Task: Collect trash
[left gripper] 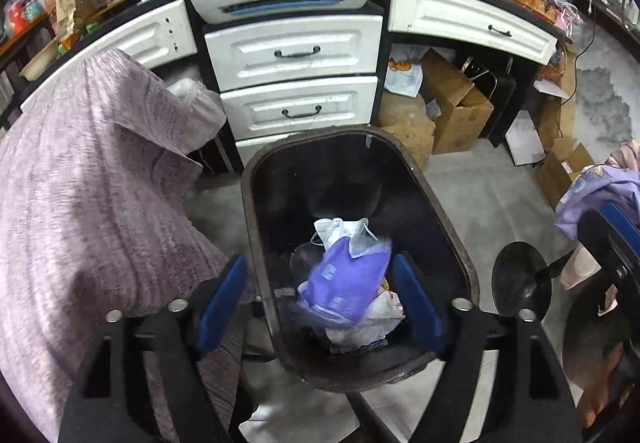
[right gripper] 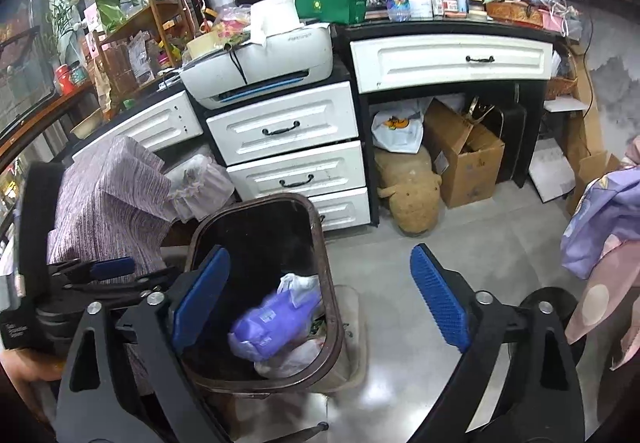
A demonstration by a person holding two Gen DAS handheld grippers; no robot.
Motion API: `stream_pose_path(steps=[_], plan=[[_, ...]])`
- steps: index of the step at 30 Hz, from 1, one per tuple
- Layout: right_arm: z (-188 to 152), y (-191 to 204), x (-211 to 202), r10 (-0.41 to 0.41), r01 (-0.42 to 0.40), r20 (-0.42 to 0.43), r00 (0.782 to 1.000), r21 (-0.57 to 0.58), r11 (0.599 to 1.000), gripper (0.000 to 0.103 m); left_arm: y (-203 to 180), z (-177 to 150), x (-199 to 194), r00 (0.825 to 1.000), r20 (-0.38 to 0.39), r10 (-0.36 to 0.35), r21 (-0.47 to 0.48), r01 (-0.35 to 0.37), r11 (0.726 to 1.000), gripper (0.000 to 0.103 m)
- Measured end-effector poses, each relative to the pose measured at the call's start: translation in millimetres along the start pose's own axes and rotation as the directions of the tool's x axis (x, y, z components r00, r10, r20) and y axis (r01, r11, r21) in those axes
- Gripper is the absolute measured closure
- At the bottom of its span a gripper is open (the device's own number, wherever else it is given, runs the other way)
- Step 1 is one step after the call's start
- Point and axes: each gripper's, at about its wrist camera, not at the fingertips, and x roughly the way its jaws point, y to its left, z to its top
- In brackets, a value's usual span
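Observation:
A dark brown trash bin (left gripper: 249,203) stands on the floor in front of white drawers. Inside lie a purple packet (left gripper: 348,283), slightly blurred, and crumpled white plastic bags (left gripper: 340,231). My left gripper (left gripper: 320,303) hangs open over the bin's mouth. The purple packet shows between and below its blue pads (left gripper: 222,303), and neither pad touches it. In the right wrist view the bin (right gripper: 322,243) with the purple packet (right gripper: 272,323) is at lower left. My right gripper (right gripper: 320,299) stands wide open and empty, to the right of the bin, over its rim and the floor.
White drawer unit (right gripper: 288,131) with a printer (right gripper: 260,63) on top behind the bin. Mauve knitted cloth (left gripper: 88,183) to the left. Cardboard box (right gripper: 464,159) and a tan plush toy (right gripper: 408,187) under the desk. Lilac fabric (right gripper: 600,219) at right. Black round base (left gripper: 520,283) on the grey floor.

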Motion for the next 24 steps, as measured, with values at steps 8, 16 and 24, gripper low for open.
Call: stream_pose_path(steps=[8, 16, 24], plan=[[14.8, 18.7, -19.5, 0.073, -0.073, 0.017, 0.997, 0.013, 0.997, 0.009, 23.9, -19.3, -75.6, 0.985, 0.171, 0.025, -0.019, -0.023, 1.0, 0.007], [29.3, 83.7, -67.5, 0.173, -0.163, 0.089, 0.981, -0.103, 0.981, 0.006, 78.5, -46.8, -139.6, 0.957, 0.274, 0.092, -0.154, -0.05, 0.987, 0.006], [21.9, 157.0, -102.3, 0.312, -0.289, 0.069, 0.948, -0.23, 0.929, 0.006, 123.3, -86.2, -195.4, 0.924, 0.342, 0.169, -0.262, -0.079, 0.962, 0.006]])
